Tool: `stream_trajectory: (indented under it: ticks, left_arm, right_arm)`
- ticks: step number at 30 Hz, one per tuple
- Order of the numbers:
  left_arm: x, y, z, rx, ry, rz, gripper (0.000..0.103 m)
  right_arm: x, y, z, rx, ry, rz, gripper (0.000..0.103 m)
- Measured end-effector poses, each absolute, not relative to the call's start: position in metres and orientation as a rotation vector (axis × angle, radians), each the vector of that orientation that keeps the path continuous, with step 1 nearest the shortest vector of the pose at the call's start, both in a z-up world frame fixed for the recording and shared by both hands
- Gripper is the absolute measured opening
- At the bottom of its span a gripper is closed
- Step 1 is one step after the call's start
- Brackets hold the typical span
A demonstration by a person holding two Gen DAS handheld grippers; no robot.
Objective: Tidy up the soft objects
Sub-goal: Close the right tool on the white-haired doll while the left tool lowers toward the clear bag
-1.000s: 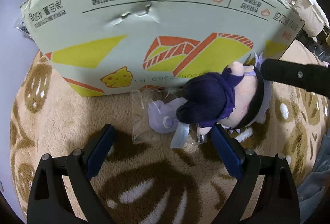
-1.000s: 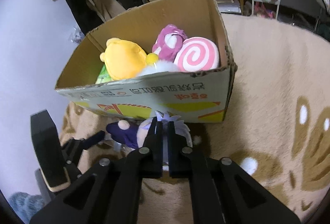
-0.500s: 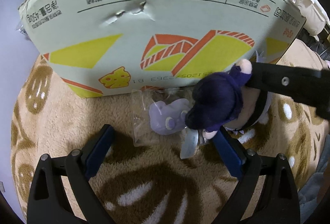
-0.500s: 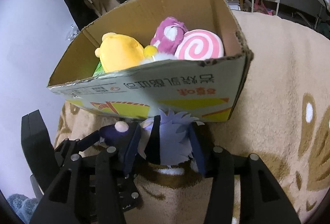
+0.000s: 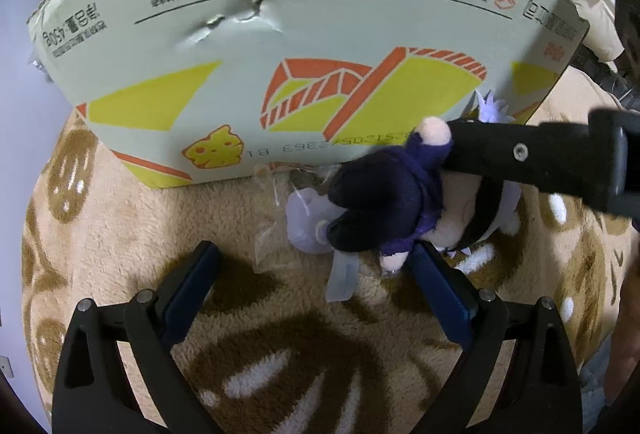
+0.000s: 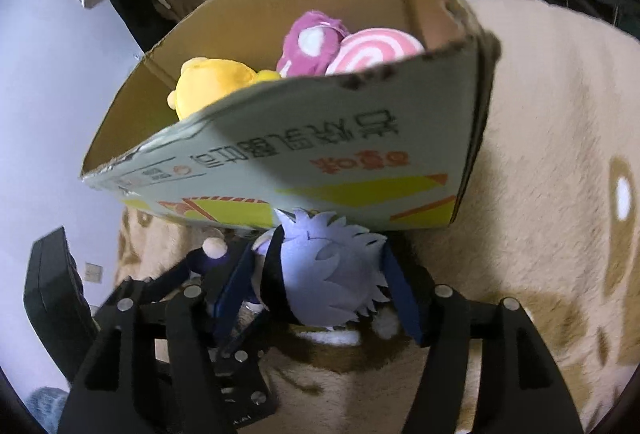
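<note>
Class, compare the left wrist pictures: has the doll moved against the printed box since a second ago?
Yes. The doll has shifted slightly right along the box and tipped, while the right tongs, now opening, straddle its head.

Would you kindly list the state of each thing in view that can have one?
Cardboard box: open-topped, holding plush toys.
Doll: lying on the rug beside the box.
Right tool: jaws opening, doll's head between them.
Left tool: open, empty.

Plush doll [image 5: 384, 210] beside box [image 5: 280, 34], perhaps touching it.
</note>
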State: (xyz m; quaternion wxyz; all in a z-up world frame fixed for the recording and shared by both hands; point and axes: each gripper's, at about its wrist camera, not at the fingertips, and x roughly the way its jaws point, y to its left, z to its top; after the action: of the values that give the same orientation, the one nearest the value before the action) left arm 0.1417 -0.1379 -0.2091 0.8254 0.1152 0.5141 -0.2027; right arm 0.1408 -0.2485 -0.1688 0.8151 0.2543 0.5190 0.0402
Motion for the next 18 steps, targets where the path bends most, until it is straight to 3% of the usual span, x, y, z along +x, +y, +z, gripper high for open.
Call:
stream_trajectory:
  ticks: [5,18]
  left_arm:
    - [0.137,-0.139,-0.208,0.244,1.093,-0.440,0.097]
    - [0.137,-0.149,-0.215,0.287,1.071,-0.418,0.101]
  right_arm:
    - [0.140,-0.246,-0.166,0.539,1.096,0.089,0.058]
    - [0.128,-0.249,-0.143,0.439,1.067,-0.005,0.058]
